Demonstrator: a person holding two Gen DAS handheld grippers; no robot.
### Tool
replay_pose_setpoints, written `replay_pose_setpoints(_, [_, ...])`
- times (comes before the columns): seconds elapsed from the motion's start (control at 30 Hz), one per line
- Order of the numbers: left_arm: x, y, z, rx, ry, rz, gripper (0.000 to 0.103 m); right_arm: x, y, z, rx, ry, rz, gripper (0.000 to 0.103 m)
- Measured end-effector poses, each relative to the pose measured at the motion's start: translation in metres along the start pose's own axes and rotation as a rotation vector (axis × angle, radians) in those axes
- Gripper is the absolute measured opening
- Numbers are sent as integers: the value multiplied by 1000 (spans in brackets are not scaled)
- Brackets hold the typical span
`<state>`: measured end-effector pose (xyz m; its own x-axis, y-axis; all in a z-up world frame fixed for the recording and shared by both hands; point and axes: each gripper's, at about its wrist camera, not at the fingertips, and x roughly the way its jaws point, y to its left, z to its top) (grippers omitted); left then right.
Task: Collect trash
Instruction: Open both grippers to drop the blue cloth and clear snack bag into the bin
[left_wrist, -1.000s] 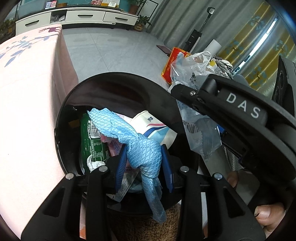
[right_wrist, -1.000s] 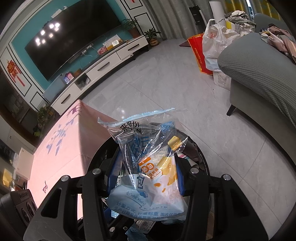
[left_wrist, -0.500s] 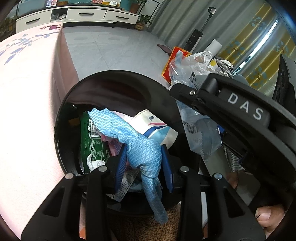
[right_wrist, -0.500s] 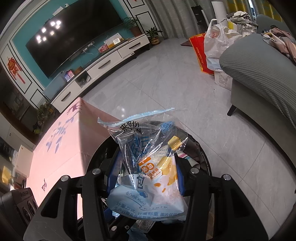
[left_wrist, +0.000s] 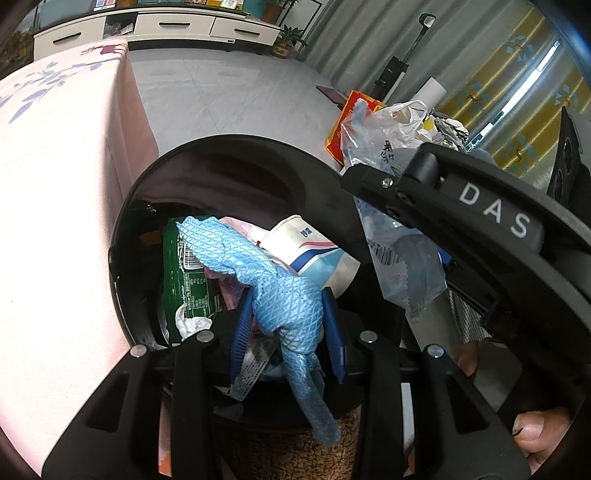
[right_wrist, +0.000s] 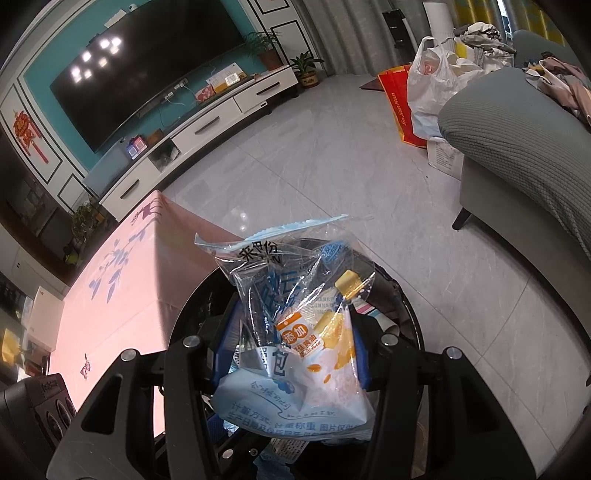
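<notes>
Blue waffle-textured cloth (left_wrist: 284, 295) fills the centre of the left wrist view, pinched between the blue pads of the left gripper (left_wrist: 288, 325), whose jaws are clamped on it; one end droops below the fingers and the other reaches out over the black bin (left_wrist: 122, 236). Inside the bin lie a green wrapper (left_wrist: 184, 266), a white-and-blue paper cup (left_wrist: 314, 251) and crumpled white tissue (left_wrist: 192, 325). Pink cloth-covered surface (left_wrist: 55, 184) stands just beside the bin on its left. At the right, the right gripper's black body marked DAS crosses the picture, with its clear packet (left_wrist: 402, 266) hanging by the bin's rim.

From the right wrist view, the right gripper (right_wrist: 291, 350) is clamped on a clear plastic snack bag (right_wrist: 295, 332) with orange and blue print, held directly above the bin's (right_wrist: 406, 314) opening. Beyond lie the grey tiled floor (right_wrist: 332, 166), a grey sofa (right_wrist: 517, 147) and a white TV cabinet (right_wrist: 207, 125).
</notes>
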<state>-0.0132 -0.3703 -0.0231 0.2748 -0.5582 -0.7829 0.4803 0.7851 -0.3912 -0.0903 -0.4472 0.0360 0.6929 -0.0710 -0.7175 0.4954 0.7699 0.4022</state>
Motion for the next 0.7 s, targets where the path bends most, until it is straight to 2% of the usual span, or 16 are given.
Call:
replay_pose_setpoints(0.1, [-1,0,0,-3,-6,2,37,0,0,0,-1,-1,0,52])
replay_pose_setpoints(0.17, [-1,1,0,-6,-6,6,37,0,-1,0,2,-5,1,57])
replay_pose_setpoints(0.3, [-1,1,-1,-11,-1,2,38,1,-2,-1,2,-3,1,57])
replay_pose_setpoints(0.47, [-3,0,0,-10,-7,0,47,1,-2,-1,1,-1,-1,58])
replay_pose_setpoints(0.7, [-7,-3,-2,-8,-19,1,53,2,-4,-3,1,0,-2,60])
